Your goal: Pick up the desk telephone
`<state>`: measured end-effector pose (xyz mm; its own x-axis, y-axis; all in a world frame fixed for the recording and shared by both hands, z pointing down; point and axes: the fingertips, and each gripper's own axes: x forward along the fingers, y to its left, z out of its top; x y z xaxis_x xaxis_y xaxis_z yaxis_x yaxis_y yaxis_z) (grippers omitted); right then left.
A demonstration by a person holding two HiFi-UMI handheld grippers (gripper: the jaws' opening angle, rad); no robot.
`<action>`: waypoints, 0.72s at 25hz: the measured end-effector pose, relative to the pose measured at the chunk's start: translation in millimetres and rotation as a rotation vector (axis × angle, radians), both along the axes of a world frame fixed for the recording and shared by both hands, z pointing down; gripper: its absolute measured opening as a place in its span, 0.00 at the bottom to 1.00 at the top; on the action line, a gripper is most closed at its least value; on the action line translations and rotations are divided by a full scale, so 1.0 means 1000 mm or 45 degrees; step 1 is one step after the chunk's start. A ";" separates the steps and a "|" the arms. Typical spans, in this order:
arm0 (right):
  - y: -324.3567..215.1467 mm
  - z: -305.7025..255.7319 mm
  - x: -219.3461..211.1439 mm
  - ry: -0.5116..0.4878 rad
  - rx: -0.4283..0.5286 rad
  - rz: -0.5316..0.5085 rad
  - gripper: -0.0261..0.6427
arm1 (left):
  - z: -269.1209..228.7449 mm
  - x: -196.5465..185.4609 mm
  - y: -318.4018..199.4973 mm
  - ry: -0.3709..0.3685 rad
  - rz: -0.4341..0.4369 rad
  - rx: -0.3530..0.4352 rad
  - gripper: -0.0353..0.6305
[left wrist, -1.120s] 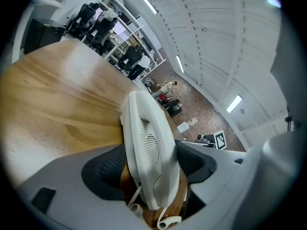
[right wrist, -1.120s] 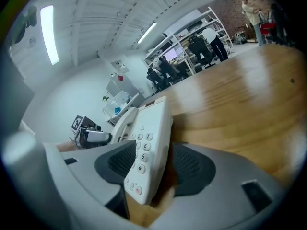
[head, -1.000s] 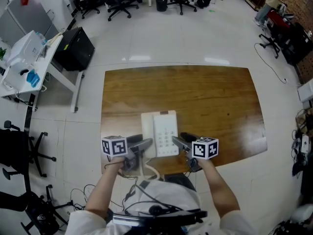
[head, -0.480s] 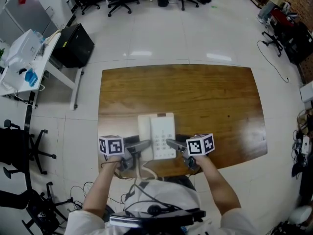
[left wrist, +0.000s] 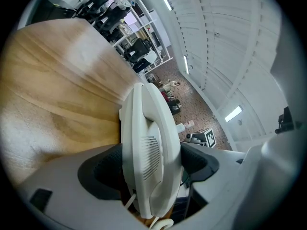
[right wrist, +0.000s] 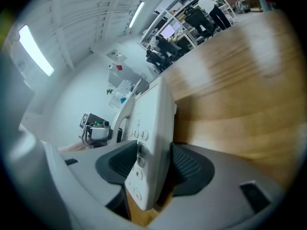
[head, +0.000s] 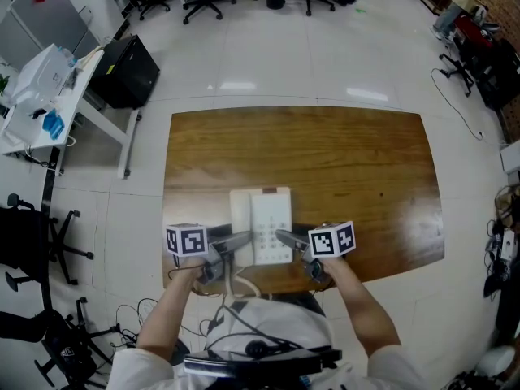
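Compared with one second earlier, the right gripper is sitting slightly closer in against the desk telephone, while the left gripper is holding its place and the telephone is lying on the same spot. The left jaws have just been opening; the right jaws have just been closing.

The wooden table is filling the middle of the head view, with white floor running round its far, left and right edges. A broad band of bare wood is lying between the telephone and the far edge, and another is stretching out to the right edge. A black case is standing on the floor off the far left corner, well apart from the table.

The telephone is resting flat close to the near edge, left of that edge's midpoint, with the handset lying along its left side. The coiled cord is hanging over the near edge.

Both grippers are reaching in over the near edge. The left jaws are standing spread wide, with the handset between them and the pads flanking it closely. The right jaws are clamping the telephone's right edge, one pad lying on the keypad face and the other sitting under the base.
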<state>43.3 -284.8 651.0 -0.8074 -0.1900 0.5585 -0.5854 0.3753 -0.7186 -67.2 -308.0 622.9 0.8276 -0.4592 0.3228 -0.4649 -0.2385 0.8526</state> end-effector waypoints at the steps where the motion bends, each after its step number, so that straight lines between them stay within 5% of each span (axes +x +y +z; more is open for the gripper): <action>1: -0.001 0.000 0.000 0.000 0.002 0.000 0.38 | 0.000 -0.001 0.000 0.000 -0.009 0.004 0.62; 18: 0.002 -0.016 0.004 -0.025 0.010 0.026 0.35 | -0.017 0.001 0.003 -0.021 -0.012 0.008 0.60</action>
